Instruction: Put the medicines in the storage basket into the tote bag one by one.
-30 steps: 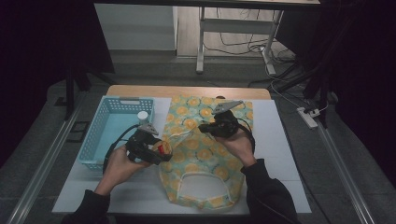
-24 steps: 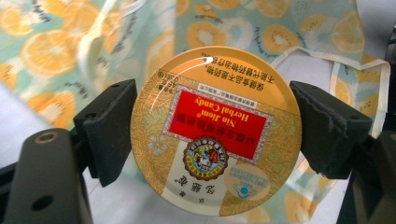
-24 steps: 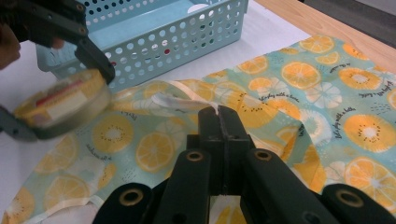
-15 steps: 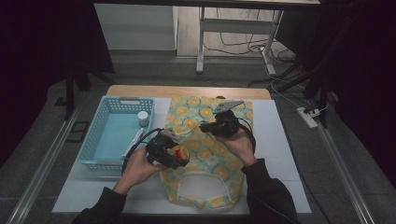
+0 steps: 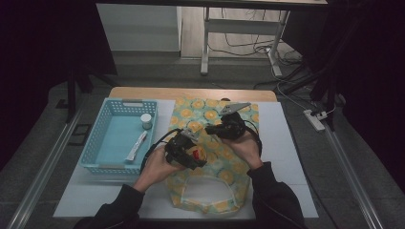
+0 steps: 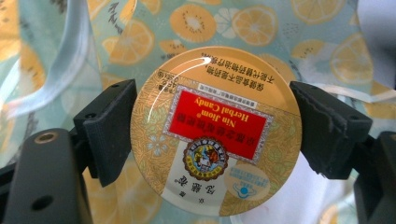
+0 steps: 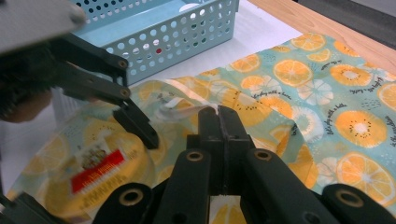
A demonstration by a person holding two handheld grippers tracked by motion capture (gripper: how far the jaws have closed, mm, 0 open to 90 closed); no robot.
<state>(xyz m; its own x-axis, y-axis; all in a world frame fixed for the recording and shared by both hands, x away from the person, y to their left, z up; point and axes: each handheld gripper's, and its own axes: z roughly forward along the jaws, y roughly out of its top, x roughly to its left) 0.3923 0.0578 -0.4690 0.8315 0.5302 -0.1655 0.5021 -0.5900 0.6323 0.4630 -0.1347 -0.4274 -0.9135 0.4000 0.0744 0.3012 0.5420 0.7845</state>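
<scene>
Now that the Nin Jiom Herbal Candy tin (image 6: 215, 135), clamped in the left tool (image 5: 191, 151), has travelled from beside the blue basket (image 5: 111, 143) to above the citrus-print bag (image 5: 239, 121), bagging looks imminent; the right tool (image 7: 218, 116) pinches the bag's edge.

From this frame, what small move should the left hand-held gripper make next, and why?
Probably ease the candy tin forward into the bag's mouth. The left hand-held gripper clamps the tin by its sides over the fruit-print bag, while the right hand-held gripper pinches the bag's edge and lifts it, so an opening seems ready.
</scene>
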